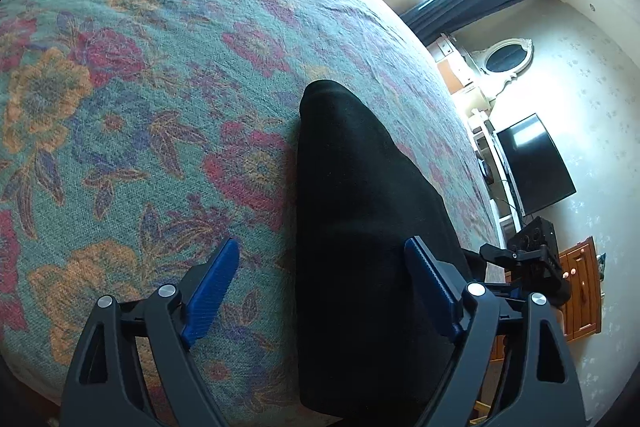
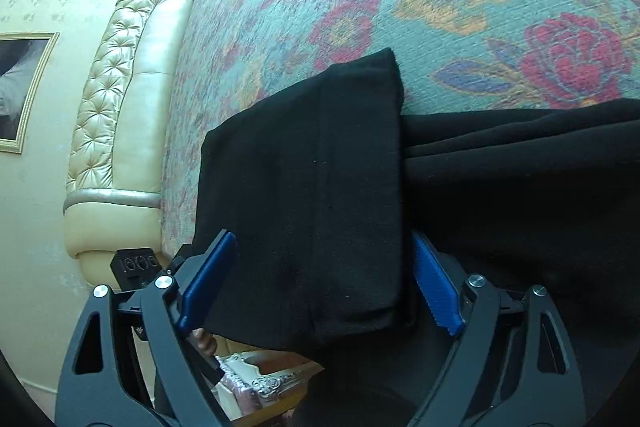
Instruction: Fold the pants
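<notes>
Left claw (image 1: 322,267): blue pads spread wide, gripping nothing; black pants (image 1: 360,211) lie between and beneath them, untouched. Right claw (image 2: 324,259): likewise spread, pads apart, folded pants (image 2: 312,163) lying between them without visible pinch. Pants rest on the floral bedspread (image 1: 140,87) near the bed's edge, one folded layer lying over a longer stretch of cloth. Cream headboard (image 2: 120,115) beyond.
</notes>
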`<action>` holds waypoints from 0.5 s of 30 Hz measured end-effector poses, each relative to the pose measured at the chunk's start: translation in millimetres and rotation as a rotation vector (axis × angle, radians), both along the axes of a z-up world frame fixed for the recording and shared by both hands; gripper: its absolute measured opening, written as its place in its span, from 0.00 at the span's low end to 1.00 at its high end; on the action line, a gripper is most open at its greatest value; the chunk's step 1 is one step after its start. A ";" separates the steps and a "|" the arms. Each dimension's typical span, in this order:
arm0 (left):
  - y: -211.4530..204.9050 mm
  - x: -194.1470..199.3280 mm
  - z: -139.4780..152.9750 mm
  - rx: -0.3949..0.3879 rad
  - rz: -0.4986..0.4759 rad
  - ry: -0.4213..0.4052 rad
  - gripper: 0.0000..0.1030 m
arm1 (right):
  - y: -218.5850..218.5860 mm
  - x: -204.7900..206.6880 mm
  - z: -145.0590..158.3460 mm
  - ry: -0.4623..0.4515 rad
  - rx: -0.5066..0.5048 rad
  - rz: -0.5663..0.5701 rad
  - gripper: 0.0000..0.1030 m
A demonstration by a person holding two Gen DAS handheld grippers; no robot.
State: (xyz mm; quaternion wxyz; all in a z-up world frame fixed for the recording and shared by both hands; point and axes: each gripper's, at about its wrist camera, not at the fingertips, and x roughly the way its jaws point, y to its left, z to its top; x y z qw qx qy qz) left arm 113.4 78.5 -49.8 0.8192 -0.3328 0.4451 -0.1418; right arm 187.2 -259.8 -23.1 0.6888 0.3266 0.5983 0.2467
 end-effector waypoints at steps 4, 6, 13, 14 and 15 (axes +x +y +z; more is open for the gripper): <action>0.9 -0.3 -2.6 -0.027 -0.001 0.000 0.82 | 1.6 0.9 -1.8 0.005 -0.005 0.007 0.55; 0.8 -1.0 -4.1 -0.033 -0.004 -0.002 0.83 | 1.2 0.4 -6.3 0.012 -0.010 0.016 0.43; 2.6 -1.7 -4.5 -0.035 0.007 0.001 0.83 | 9.3 -7.8 7.7 -0.061 -0.017 0.047 0.17; 2.6 -2.0 -3.6 -0.031 0.010 0.000 0.83 | 11.0 -9.6 14.4 -0.081 -0.020 0.049 0.15; 3.4 -4.1 -2.8 -0.028 0.011 -0.002 0.83 | 10.3 -13.2 22.6 -0.105 -0.016 0.045 0.13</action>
